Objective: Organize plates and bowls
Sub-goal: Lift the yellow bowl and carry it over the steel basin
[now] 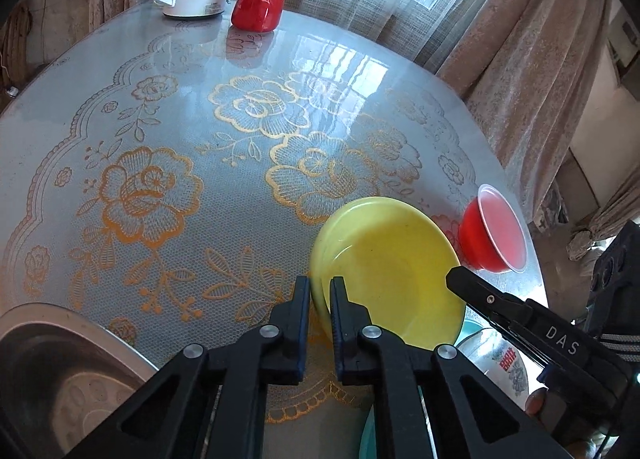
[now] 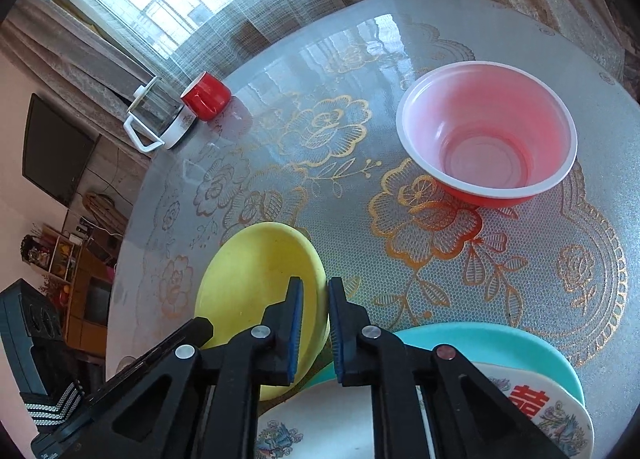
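Pinching opposite rims of the yellow bowl [image 1: 394, 271], the left gripper [image 1: 320, 291] and right gripper [image 2: 314, 295] are both clamping it near the table's [image 1: 168, 127] front edge, beside the teal plate [image 2: 500, 343]. It is looking light, stiff and slick, so the rim is seeming the safest hold.

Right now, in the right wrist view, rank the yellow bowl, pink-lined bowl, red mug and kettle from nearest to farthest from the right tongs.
1. Yellow bowl: its rim sits between the right tongs.
2. Pink-lined bowl: farther out, to the right.
3. Red mug: far edge, upper left.
4. Kettle: beside the mug, about as far; too close to call.
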The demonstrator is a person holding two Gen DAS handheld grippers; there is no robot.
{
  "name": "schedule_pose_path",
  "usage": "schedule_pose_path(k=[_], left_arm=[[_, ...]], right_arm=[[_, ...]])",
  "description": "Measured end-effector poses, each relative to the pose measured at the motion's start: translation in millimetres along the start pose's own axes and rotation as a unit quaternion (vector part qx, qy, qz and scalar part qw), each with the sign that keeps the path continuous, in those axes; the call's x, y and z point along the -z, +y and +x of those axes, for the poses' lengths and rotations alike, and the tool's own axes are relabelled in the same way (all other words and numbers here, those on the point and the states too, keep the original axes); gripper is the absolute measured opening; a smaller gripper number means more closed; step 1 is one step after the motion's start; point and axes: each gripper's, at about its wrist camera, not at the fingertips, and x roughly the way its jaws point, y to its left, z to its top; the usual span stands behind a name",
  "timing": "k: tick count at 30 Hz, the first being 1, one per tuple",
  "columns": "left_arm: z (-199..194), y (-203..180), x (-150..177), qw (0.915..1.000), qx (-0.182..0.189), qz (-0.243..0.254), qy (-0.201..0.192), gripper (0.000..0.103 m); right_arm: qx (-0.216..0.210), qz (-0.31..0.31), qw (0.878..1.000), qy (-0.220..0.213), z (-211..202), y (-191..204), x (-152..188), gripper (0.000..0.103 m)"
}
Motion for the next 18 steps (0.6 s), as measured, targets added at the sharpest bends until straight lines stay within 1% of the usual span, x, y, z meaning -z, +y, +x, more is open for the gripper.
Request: schedule_pose_path(k=[2, 8, 14, 18], left_arm=[[-14.2, -0.7, -0.2, 0.9999, -0.003, 0.007, -0.015, 0.010], [-70.1, 7.8, 5.3, 0.9973, 0.010, 0.014, -0.072, 0.010], [-118.1, 40.7, 24.5, 0.9938, 0.009, 0.010, -0.110, 0.010], [-140.7, 65.7, 40.8, 0.9918, -0.004, 0.003, -0.127, 0.010]], right_arm=[[-0.014, -0.005, 1.000, -0.007, -8.6, 5.7, 2.0, 0.012], [-0.053, -0.024, 0.998, -0.027, -34.4, 30.3, 13.4, 0.012], [-0.093, -0.064, 0.993, -0.029, -52.2, 69.6, 37.5, 0.012], [-0.111, -0.094, 0.989, -0.017, -50.5, 96.7, 58.0, 0.012]])
